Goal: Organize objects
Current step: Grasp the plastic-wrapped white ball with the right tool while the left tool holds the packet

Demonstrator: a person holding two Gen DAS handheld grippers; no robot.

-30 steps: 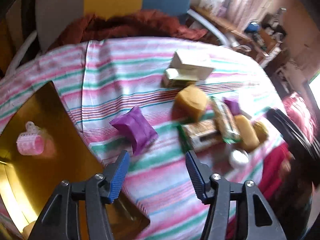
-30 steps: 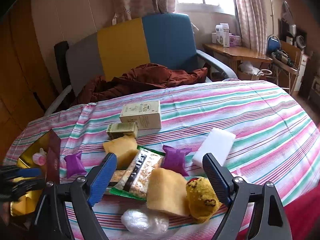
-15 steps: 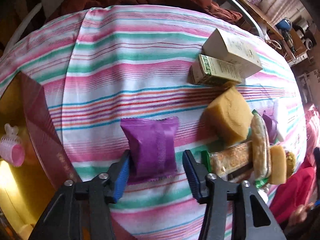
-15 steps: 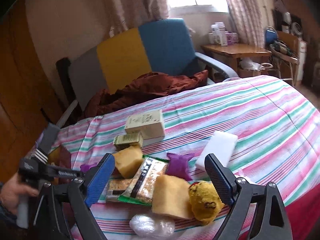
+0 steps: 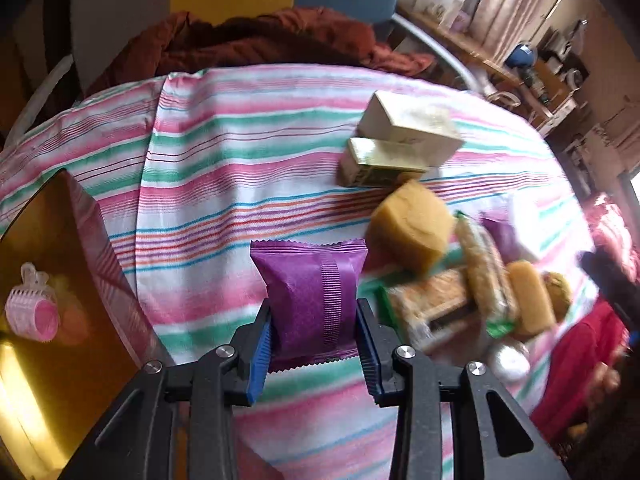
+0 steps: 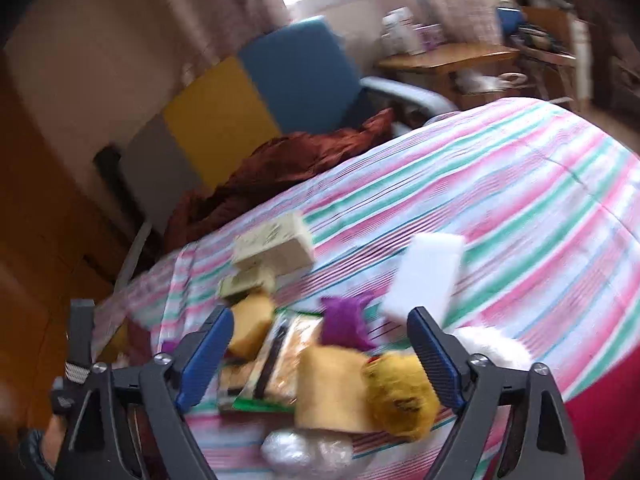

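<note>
Since 0.5 s ago, the left gripper (image 5: 314, 344) has closed on the purple packet (image 5: 312, 300) near the striped bedcover's (image 5: 200, 168) left edge.
Lift straight, then carry left to the gold box (image 5: 48, 360) holding 1 pink hair roller (image 5: 32, 312). Right gripper (image 6: 320, 356) hovers open, tilted, above the snack pile (image 6: 280, 360).
</note>
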